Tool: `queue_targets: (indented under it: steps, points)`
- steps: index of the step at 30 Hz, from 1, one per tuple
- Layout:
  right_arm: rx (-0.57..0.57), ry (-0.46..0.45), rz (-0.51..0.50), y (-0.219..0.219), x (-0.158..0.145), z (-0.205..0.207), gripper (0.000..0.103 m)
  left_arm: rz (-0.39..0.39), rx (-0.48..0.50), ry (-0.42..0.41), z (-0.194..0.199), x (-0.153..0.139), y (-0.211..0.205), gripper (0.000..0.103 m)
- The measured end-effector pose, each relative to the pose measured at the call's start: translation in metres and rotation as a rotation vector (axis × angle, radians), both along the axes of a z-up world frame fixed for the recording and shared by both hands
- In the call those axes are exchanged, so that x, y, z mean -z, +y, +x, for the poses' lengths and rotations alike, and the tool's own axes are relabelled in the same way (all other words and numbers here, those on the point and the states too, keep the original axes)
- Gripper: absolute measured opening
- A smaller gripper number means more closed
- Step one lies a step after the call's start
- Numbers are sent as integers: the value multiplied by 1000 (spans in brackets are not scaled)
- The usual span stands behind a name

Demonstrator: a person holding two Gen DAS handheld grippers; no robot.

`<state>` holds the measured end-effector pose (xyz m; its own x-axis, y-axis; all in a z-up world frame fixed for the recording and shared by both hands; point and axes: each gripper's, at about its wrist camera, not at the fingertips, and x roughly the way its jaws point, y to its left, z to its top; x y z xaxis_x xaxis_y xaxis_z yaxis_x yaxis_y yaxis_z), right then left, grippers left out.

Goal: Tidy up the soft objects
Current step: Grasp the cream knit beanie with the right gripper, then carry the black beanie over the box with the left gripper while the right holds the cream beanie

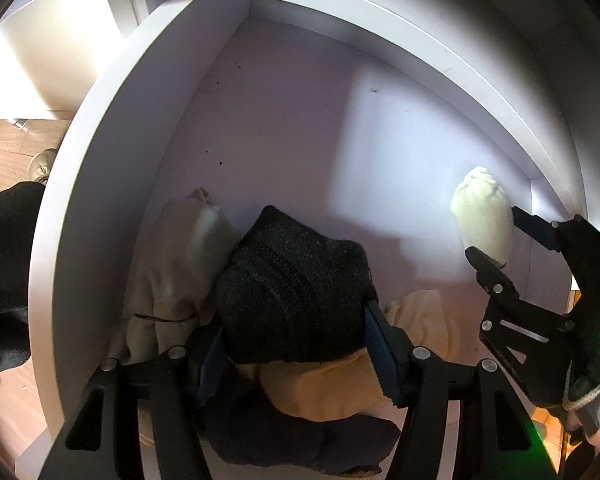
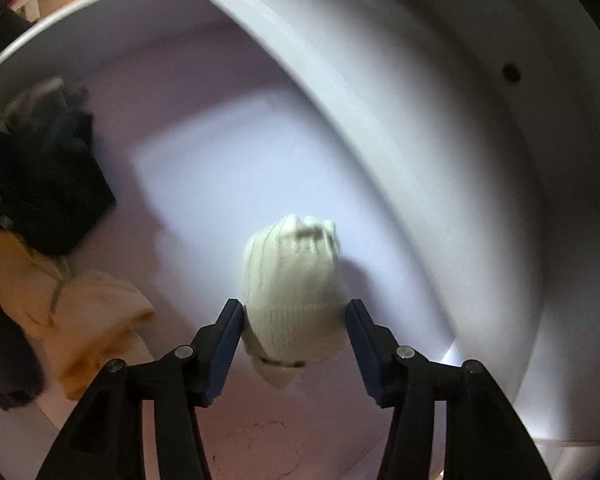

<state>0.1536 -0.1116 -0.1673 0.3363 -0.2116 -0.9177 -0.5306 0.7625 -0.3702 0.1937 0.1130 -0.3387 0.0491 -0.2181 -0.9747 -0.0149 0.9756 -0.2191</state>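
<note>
Here's the left gripper (image 1: 296, 344), pointing down into the white drawer (image 1: 100, 184), its fingers (image 1: 381, 350) clamped on a black knitted bundle (image 1: 296, 284). Beneath and beside it lies a heap of soft things: a beige cloth (image 1: 172, 268) against the drawer's left wall, a tan cloth (image 1: 323, 388) underneath, a dark cloth (image 1: 300, 444) at the near edge. Over on the far side, well apart from the heap, the right gripper (image 2: 294, 320) straddles a cream knitted bundle (image 2: 292, 276) on the drawer floor. Its left finger touches the bundle, its right finger stands just clear, so that grip looks slack.
</note>
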Motion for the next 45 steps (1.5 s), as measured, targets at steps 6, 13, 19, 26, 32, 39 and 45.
queue_targets:
  steps: [6,13,19,26,32,39,45]
  points:
    - [52,60,60,-8,-11,-4,50,-3,-12,1,3,3,-1,63]
    - [184,228,-44,-21,-11,-28,50,1,1,-14,-1,-2,-4,60]
    - [406,318,57,-45,-17,-20,48,30,53,-51,-10,-19,-6,58]
    - [485,338,142,-89,-29,-13,48,64,192,-110,-23,-53,-22,57]
    - [486,338,149,-87,-29,-24,48,38,427,-202,-49,-92,-50,57]
    - [496,343,168,-121,-26,-25,48,-34,605,-311,-88,-140,-70,57]
    - [494,343,167,-135,-19,-22,48,-97,710,-411,-109,-199,-71,57]
